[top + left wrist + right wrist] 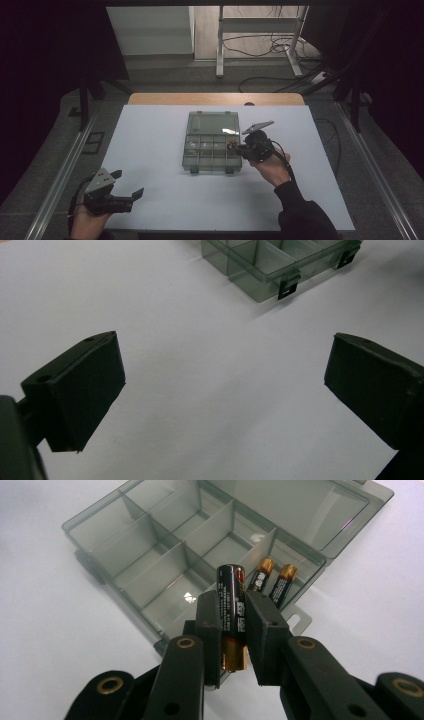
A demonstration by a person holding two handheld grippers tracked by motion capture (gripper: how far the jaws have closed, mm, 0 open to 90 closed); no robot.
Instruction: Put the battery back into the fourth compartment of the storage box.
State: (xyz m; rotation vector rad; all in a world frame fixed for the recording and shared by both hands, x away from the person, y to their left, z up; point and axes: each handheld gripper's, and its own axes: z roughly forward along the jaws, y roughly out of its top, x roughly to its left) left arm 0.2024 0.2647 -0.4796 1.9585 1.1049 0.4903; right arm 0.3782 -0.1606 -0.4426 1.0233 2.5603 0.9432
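Observation:
A clear grey compartment box (pixel 186 150) lies open on the white table, its lid (pixel 214 123) folded back. My right gripper (pixel 235 146) hovers at the box's right edge, shut on a black and copper battery (pixel 231 600) that stands between its jaws (pixel 232 611). Two more batteries (pixel 272 582) lie side by side in a compartment at the near right of the box (pixel 150 530). My left gripper (pixel 127 183) rests at the table's front left with its jaws wide open (pixel 222 375) and nothing between them. The box's latched front corner (pixel 260 275) sits well beyond it.
The white tabletop (pixel 150 130) spreads around the box. A wooden edge (pixel 215 98) runs along its far side. Metal rails (pixel 60 175) flank the table, and a stand with cables (pixel 260 45) is behind it.

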